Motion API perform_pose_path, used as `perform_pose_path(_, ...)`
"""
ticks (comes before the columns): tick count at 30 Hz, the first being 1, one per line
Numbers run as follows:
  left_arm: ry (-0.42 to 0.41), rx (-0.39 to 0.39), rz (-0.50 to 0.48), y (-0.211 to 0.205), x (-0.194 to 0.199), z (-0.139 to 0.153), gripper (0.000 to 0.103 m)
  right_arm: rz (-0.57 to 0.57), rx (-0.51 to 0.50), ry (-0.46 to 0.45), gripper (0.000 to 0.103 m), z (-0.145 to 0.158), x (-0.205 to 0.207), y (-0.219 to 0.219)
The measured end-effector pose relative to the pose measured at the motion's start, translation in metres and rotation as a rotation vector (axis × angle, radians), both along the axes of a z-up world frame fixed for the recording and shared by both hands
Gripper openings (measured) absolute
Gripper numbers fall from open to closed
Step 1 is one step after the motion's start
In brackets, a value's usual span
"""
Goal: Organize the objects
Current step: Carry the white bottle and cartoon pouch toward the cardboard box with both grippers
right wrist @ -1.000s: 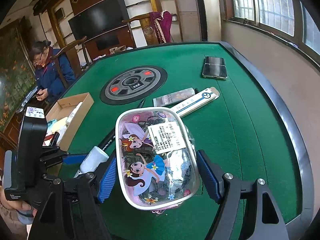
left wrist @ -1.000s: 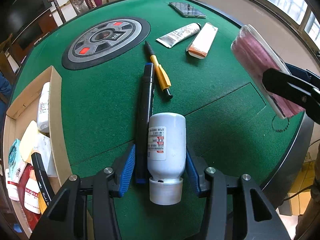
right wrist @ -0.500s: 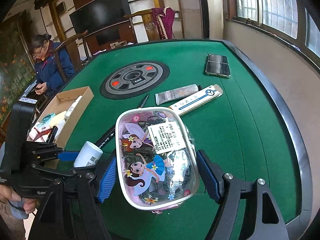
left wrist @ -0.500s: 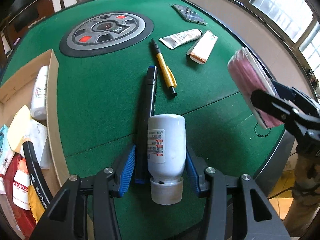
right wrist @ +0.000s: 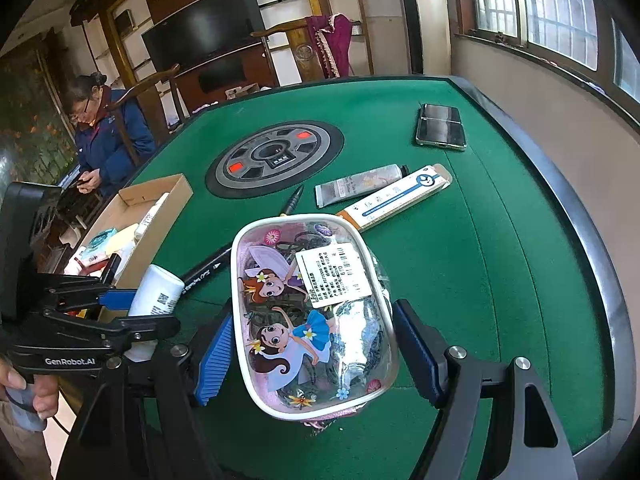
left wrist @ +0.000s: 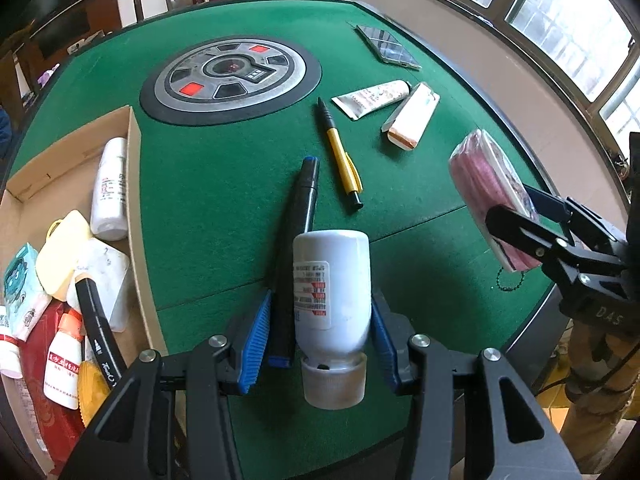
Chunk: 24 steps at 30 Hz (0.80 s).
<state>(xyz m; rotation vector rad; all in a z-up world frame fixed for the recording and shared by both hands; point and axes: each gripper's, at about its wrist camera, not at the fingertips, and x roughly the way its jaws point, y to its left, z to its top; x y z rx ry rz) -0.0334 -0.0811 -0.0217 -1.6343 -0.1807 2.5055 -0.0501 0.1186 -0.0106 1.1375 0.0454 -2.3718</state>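
Note:
My left gripper is shut on a white bottle, cap toward the camera, with a black marker pinched beside it against the left pad. Both hang above the green table, just right of an open cardboard box holding several bottles and packets. My right gripper is shut on a clear pouch with cartoon fairies, held above the table's near edge. From the left wrist view the pouch shows edge-on at the right. The left gripper shows at the right view's left.
On the felt lie a yellow pen, a cream tube, a long white carton and a phone. A round grey panel sits mid-table. A person sits beyond the far left edge.
My left gripper has lifted a little, shifted sideways and rolled, carrying the bottle and marker. The right gripper and its pouch have stayed still.

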Motion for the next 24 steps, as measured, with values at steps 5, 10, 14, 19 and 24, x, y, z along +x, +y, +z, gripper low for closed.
perform_pose_path(5,-0.008,0.047,-0.009,-0.005,0.005,0.002,0.046,0.014,-0.004,0.004,0.079,0.002,0.001,-0.005)
perform_pose_path(10,-0.031,0.073,-0.041,-0.003,0.017,0.0,0.046,0.027,-0.011,-0.001,0.079,0.0,0.001,-0.01)
perform_pose_path(14,-0.076,0.061,-0.048,-0.001,0.015,-0.012,0.042,0.031,-0.016,-0.01,0.079,-0.003,0.002,-0.011)
perform_pose_path(19,-0.078,0.06,-0.053,0.001,0.017,-0.01,0.042,0.028,-0.022,-0.011,0.079,-0.003,0.002,-0.009)
perform_pose_path(24,-0.068,0.015,-0.055,0.008,0.026,-0.008,0.037,0.03,-0.03,-0.01,0.079,-0.002,0.002,-0.008)
